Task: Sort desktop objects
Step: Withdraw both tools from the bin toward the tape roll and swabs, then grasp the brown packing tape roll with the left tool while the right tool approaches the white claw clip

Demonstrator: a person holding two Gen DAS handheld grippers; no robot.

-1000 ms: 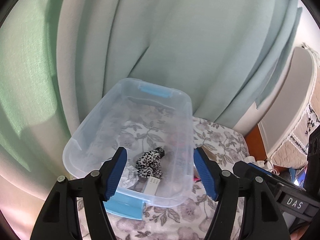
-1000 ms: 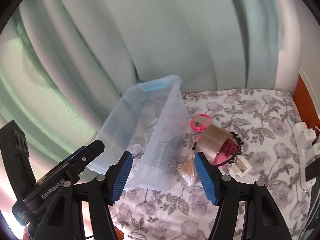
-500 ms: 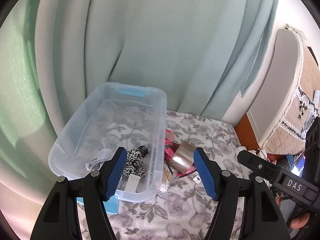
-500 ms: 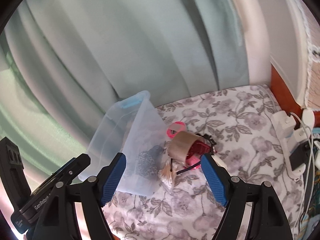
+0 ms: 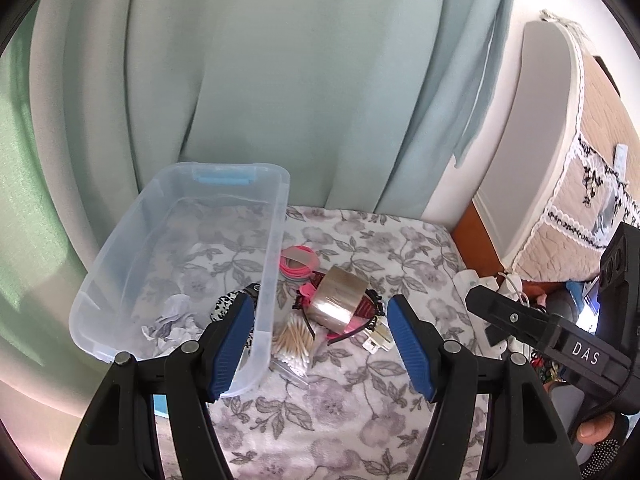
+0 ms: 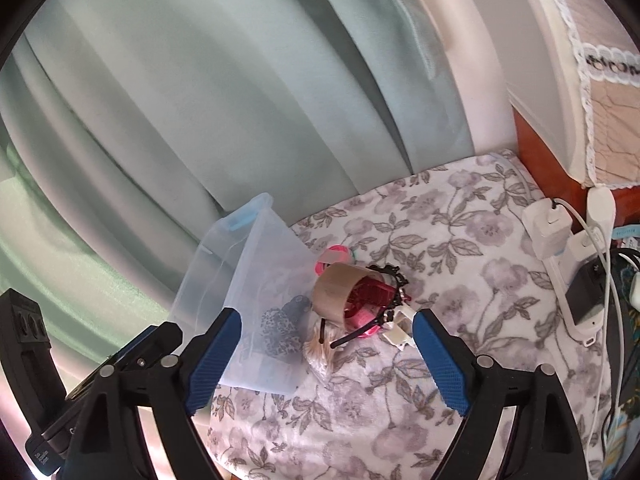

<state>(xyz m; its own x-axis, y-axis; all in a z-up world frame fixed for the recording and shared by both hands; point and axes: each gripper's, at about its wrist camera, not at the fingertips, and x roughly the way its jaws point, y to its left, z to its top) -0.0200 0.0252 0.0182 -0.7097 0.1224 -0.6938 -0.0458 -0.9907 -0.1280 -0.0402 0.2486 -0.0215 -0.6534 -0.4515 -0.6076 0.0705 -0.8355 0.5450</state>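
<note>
Left wrist view
My left gripper [image 5: 320,344]: jaws stood apart with nothing between the blue pads; they hung above the flowered counter [image 5: 360,432].
Clear bin [image 5: 120,280]: it sat at the left of the counter, against the green curtain [image 5: 280,80], with a blue latch [image 5: 225,177] on its far rim.
Inside the bin: crumpled white paper [image 5: 172,320] lay near the front wall, and a black-and-white spotted item [image 5: 224,304] lay against the right wall.
Loose pile: just right of the bin lay a roll of brown tape [image 5: 338,298] on its side, touching a pink and black hair clip [image 5: 360,316].
Pink bands [image 5: 298,262]: they lay behind the tape, beside the bin wall.
Cotton swabs [image 5: 294,342]: the packet lay in front of the tape, near the bin's front corner.
White plug [image 5: 376,338]: it lay just right of the clip.
My right gripper [image 5: 560,340]: only its black body was seen at the right edge, a fingertip [image 5: 596,430] of my hand under it.

Right wrist view
My right gripper [image 6: 326,360]: jaws were opening, wide apart, with nothing pressed between the pads.
Clear bin [image 6: 224,264]: left of centre, seen from its side.
Tape roll [image 6: 334,294]: between my pads but farther off, on the counter [image 6: 440,240], with the red clip [image 6: 368,296] showing through its hole.
Power strip [image 6: 568,280]: it lay at the right edge with chargers plugged in.
</note>
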